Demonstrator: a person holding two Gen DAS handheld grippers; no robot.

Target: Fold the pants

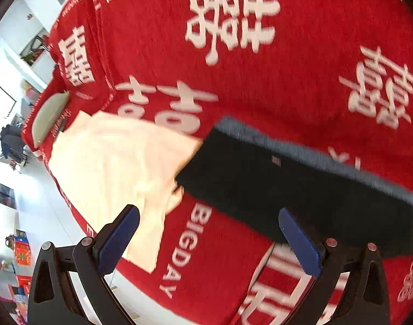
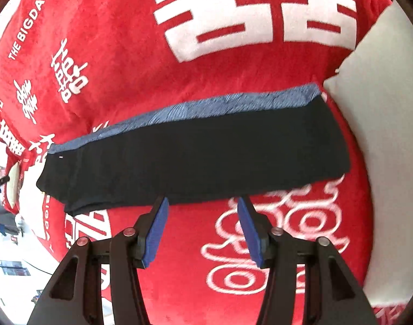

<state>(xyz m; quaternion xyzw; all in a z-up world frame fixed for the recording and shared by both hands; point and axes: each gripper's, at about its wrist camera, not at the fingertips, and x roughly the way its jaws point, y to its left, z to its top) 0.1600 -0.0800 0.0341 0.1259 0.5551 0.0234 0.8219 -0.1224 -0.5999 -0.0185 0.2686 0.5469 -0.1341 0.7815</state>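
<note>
The pants (image 2: 195,159) lie folded as a long dark band across the red blanket (image 2: 125,54), just beyond the right gripper (image 2: 202,203), both it and the left gripper (image 1: 209,214) gaping empty.

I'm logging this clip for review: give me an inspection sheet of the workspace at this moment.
Surface: red blanket with white characters and "BIGDAY" lettering, covering the work area.
Job's things: dark pants, folded into a long flat band with a blue strip along the far edge, lying on the blanket.
Clutter: cream garment beside one end of the pants; white cloth near the other end.
Grippers: left gripper open, nothing between its fingers; right gripper open, empty, above the near edge of the pants.
Cables: nothing seen.
Surroundings: white floor and coloured boxes beyond the blanket's edge, blurred.
</note>
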